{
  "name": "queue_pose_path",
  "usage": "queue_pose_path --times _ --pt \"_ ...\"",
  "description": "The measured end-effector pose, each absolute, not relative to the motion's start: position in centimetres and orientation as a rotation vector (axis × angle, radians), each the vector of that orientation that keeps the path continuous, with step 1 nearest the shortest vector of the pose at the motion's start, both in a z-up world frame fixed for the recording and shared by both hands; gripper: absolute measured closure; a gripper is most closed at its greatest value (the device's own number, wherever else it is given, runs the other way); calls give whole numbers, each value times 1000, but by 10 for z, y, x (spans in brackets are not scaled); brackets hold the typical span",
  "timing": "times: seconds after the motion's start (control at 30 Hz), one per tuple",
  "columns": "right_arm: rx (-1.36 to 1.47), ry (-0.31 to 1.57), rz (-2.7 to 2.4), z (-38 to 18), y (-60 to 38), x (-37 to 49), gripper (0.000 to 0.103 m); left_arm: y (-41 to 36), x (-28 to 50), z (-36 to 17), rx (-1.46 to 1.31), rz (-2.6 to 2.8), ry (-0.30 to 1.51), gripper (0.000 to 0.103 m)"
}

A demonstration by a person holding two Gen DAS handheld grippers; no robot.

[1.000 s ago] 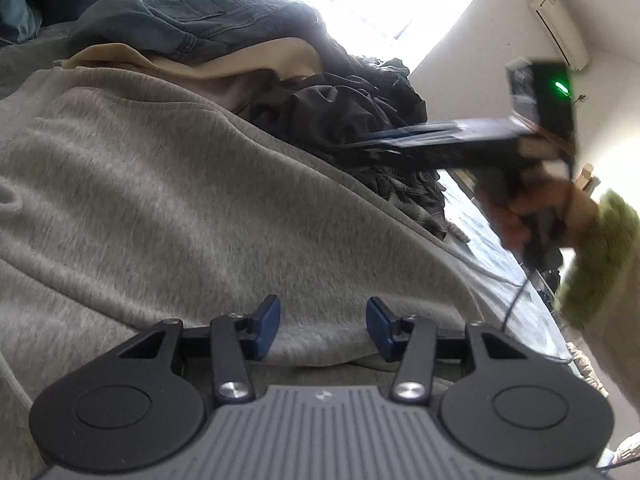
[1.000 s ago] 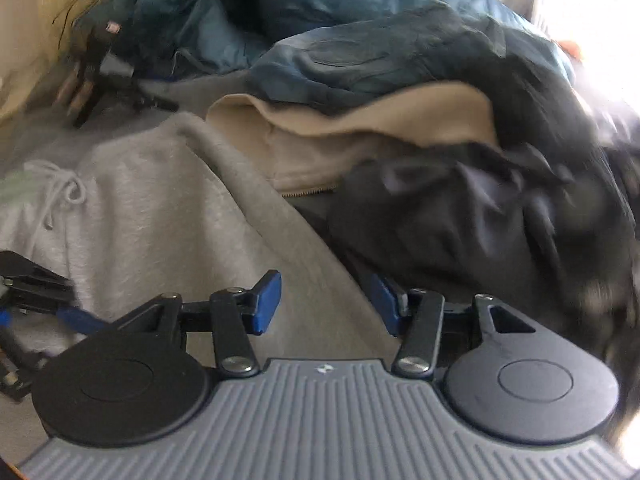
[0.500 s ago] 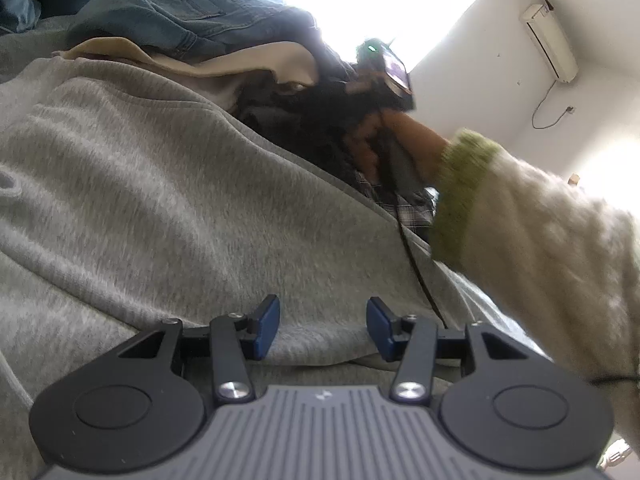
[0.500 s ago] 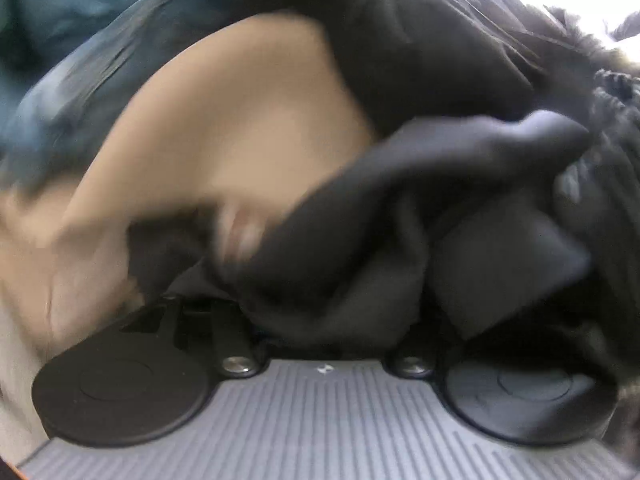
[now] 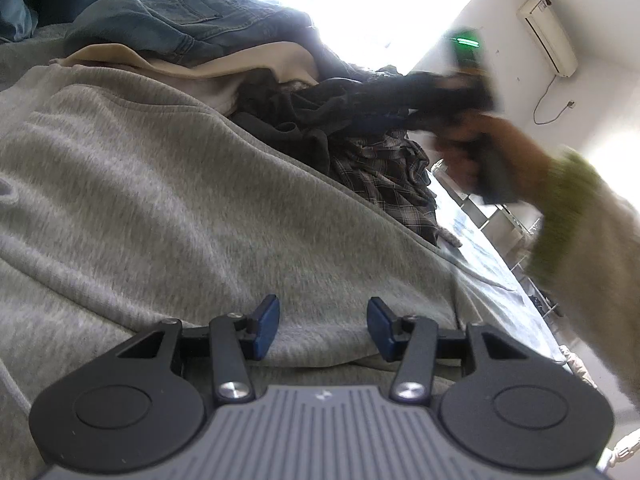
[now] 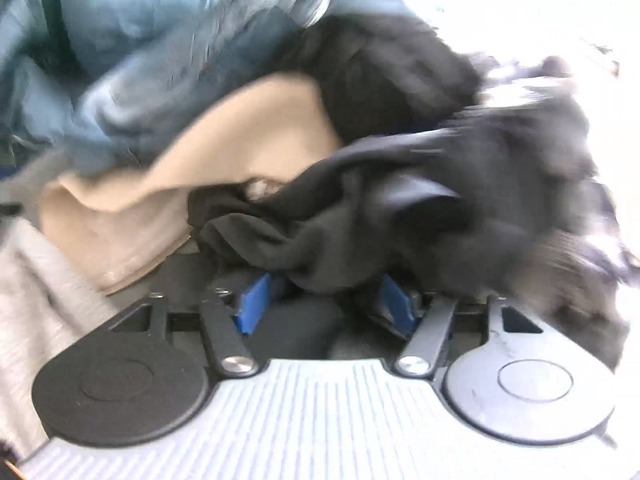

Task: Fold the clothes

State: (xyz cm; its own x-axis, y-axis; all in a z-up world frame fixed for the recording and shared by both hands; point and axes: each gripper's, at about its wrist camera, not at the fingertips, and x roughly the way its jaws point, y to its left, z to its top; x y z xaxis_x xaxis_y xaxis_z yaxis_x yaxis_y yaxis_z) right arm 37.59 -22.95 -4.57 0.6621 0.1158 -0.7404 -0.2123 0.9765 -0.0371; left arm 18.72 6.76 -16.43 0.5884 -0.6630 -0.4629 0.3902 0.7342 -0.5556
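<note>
A grey sweatshirt (image 5: 180, 184) lies spread out, filling the left wrist view. My left gripper (image 5: 323, 326) is open and empty, low over its near fold. Behind it is a heap of clothes: blue jeans (image 5: 180, 28), a beige garment (image 5: 224, 66), a black garment (image 5: 360, 100) and a plaid shirt (image 5: 388, 172). My right gripper (image 6: 326, 302) has its blue pads (image 6: 254, 300) wide apart with a fold of the black garment (image 6: 332, 236) draped between them. In the left wrist view the right gripper (image 5: 420, 104) is blurred and pulls the black cloth to the right.
A blue jacket (image 6: 132, 40) and the beige garment (image 6: 224, 148) lie left of the black one. A light patterned bed sheet (image 5: 492, 264) shows to the right of the sweatshirt. A wall air conditioner (image 5: 548, 36) and a bright window (image 5: 360, 4) are behind.
My right gripper plunged into the heap, then drew back to the right with black cloth between its jaws. The left gripper has stayed put over the grey sweatshirt.
</note>
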Motion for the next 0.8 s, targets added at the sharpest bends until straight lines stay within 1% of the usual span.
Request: queue_pose_path --times 0.03,0.13,0.23,0.27,0.3,0.4,0.57,0.8 --pt "-94 826 168 -41 -243 363 38 68 187 -164 -422 -634 706 53" --pt "8 934 70 -63 -285 346 38 67 186 -163 -419 -632 705 53" --pt "93 1039 -21 -103 -320 347 39 68 186 -164 -421 -632 705 53" --pt "106 1043 -26 -116 -326 351 39 68 186 -164 -422 -632 705 53" --pt "115 1034 -30 -127 -330 355 37 68 186 -164 -423 -632 705 53" --pt "76 931 -42 -129 -330 377 36 69 187 -164 -424 -630 705 53" --pt "149 917 -100 -137 -344 423 36 69 188 -165 -426 -631 702 53" --pt "175 854 -136 -143 -359 451 36 68 188 -167 -425 -628 697 53"
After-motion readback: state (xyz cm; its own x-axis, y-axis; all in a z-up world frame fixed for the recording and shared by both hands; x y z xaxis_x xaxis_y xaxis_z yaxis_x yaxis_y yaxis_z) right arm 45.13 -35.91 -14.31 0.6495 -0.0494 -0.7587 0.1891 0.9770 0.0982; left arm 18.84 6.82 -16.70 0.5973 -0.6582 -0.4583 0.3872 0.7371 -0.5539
